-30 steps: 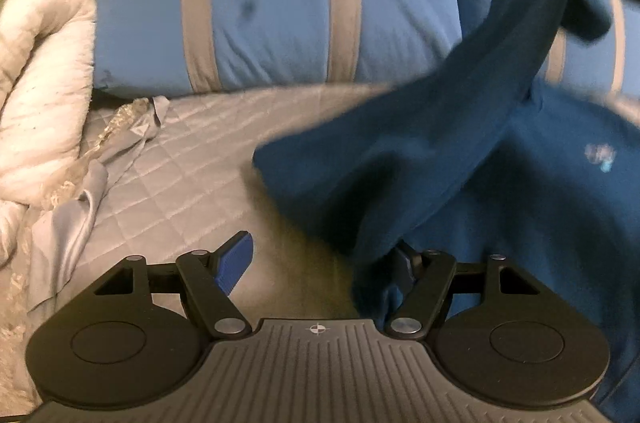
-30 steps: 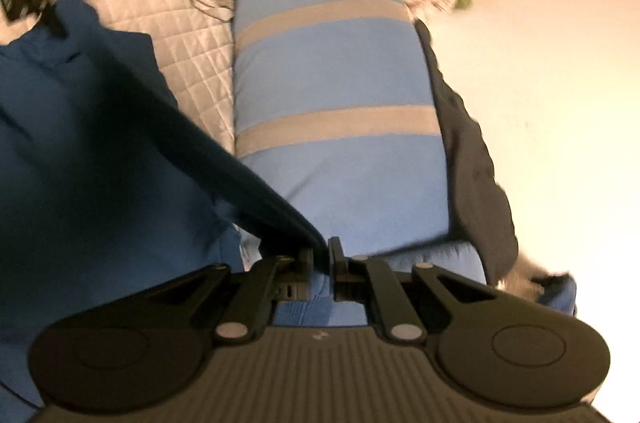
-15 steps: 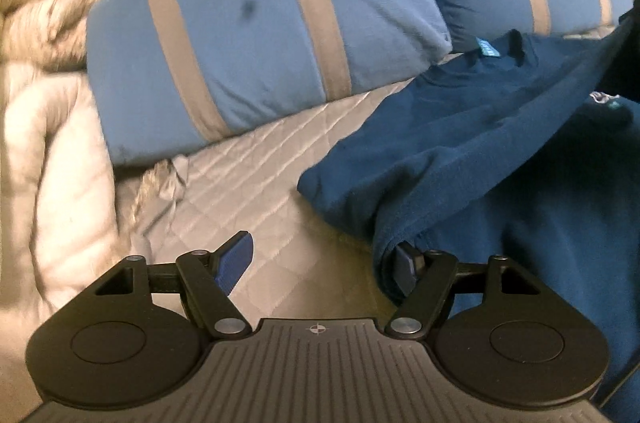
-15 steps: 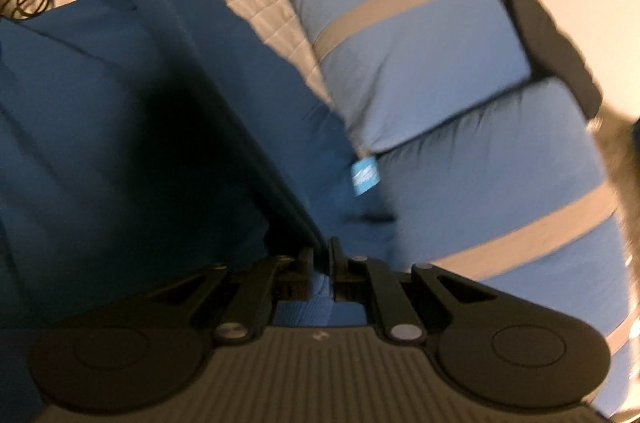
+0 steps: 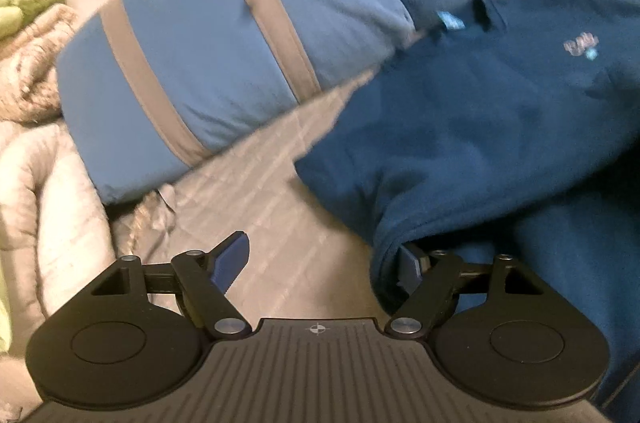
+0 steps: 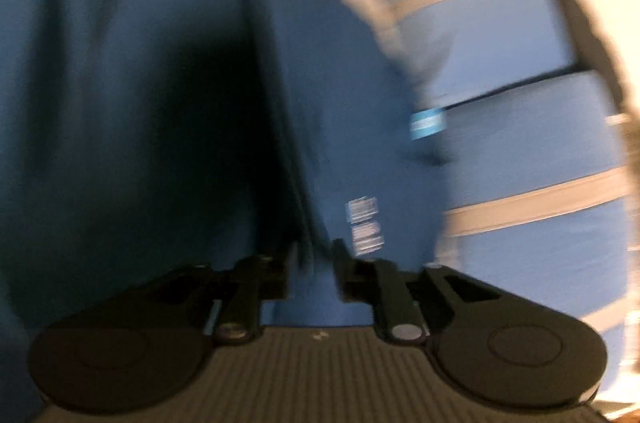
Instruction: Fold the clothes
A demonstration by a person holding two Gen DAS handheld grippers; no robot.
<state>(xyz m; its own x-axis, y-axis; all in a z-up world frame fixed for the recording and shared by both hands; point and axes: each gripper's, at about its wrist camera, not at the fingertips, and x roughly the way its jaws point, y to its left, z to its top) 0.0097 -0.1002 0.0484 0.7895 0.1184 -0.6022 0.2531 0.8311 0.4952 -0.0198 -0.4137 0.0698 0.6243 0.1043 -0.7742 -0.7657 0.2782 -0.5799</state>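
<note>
Now the navy sweatshirt (image 5: pixel 480 127) lies on the quilted bed (image 5: pixel 288 175) at frame right, the left gripper (image 5: pixel 324 259) wide open, its jaws just widened, the right gripper (image 6: pixel 314 263) just parting beside a fold.

My left wrist camera looks forward and down from low over the bed, close to the blue sweatshirt (image 5: pixel 480 127) and striped pillows (image 5: pixel 208 63). My right wrist camera tilts down steeply, nearer and blurred, sharing that sweatshirt (image 6: pixel 120 103) and those pillows (image 6: pixel 520 143).
</note>
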